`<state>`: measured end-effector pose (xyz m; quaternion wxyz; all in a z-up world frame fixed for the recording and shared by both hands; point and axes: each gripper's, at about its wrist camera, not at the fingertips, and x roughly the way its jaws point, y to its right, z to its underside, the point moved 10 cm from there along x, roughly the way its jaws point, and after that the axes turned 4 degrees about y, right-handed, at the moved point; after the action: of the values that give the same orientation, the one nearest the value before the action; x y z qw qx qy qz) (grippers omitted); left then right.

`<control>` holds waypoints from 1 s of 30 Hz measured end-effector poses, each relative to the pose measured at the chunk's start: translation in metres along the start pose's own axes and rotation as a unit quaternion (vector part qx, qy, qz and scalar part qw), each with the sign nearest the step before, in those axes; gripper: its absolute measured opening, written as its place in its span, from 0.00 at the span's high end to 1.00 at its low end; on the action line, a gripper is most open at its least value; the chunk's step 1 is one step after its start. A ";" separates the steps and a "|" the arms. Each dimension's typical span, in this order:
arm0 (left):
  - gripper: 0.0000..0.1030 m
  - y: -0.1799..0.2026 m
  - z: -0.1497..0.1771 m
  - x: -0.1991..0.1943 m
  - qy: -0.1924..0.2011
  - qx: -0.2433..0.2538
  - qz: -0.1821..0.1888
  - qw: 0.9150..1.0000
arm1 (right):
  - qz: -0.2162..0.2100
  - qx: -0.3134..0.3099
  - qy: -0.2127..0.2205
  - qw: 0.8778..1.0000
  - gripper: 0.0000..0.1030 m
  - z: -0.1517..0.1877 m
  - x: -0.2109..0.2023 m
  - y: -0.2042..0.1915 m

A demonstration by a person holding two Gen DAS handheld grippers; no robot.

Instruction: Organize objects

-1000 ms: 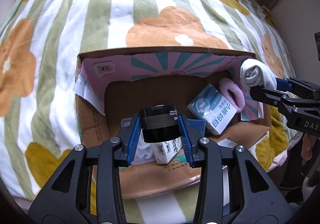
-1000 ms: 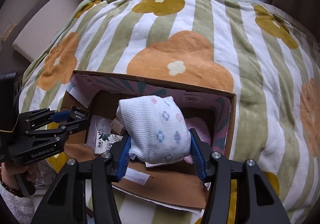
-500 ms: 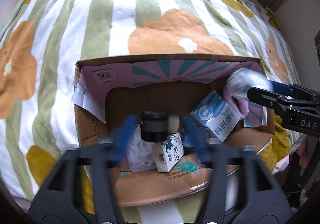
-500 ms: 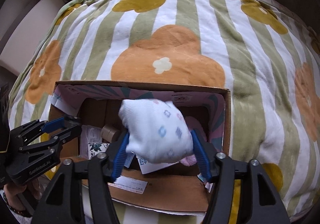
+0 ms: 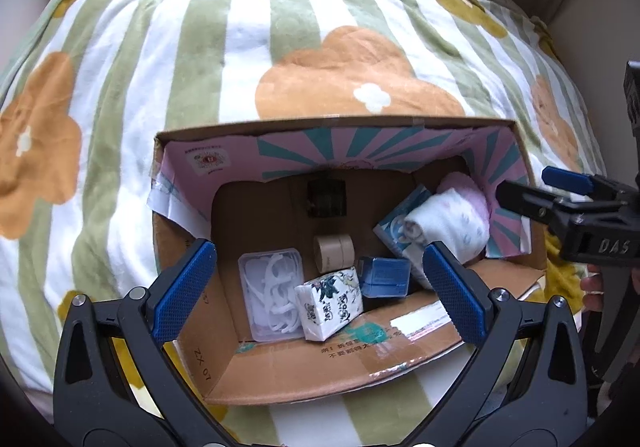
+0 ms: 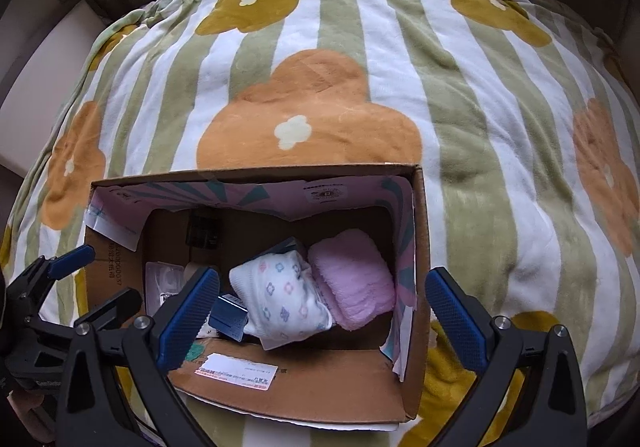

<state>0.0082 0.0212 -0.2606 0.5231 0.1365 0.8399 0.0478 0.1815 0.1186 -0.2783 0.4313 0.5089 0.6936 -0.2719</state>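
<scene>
An open cardboard box [image 5: 280,375] [image 6: 320,387] lies on a flowered striped blanket. Inside, a black jar [image 5: 326,199] lies at the back, and a white patterned sock roll [image 5: 444,223] [image 6: 280,295] rests beside a pink cloth roll [image 6: 352,279]. The box also holds a clear floss-pick case [image 5: 272,291], a tissue pack [image 5: 330,303], a blue box [image 5: 384,275], a tan roll [image 5: 334,253] and a blue-white packet [image 5: 396,219]. My left gripper [image 5: 320,287] is open and empty above the box's near side. My right gripper [image 6: 322,311] is open and empty above the sock roll.
The blanket [image 5: 280,47] [image 6: 480,87] covers a rounded cushion around the box. The right gripper's body [image 5: 580,215] shows at the right edge of the left wrist view. The left gripper's body [image 6: 48,295] shows at the left of the right wrist view.
My left gripper opened and let go of the black jar, which now lies at the back of the box. My right gripper opened and dropped the white sock roll beside the pink roll.
</scene>
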 end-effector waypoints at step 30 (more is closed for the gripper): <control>0.00 -0.018 -0.098 -0.109 0.098 -0.031 -0.025 0.994 | 0.058 -0.026 0.081 0.995 0.01 -0.073 -0.104 -0.014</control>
<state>-0.0369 -0.0200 -0.1267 0.4432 0.0936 0.8884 0.0739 0.1564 0.1250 -0.1534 0.4015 0.5579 0.7021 -0.1861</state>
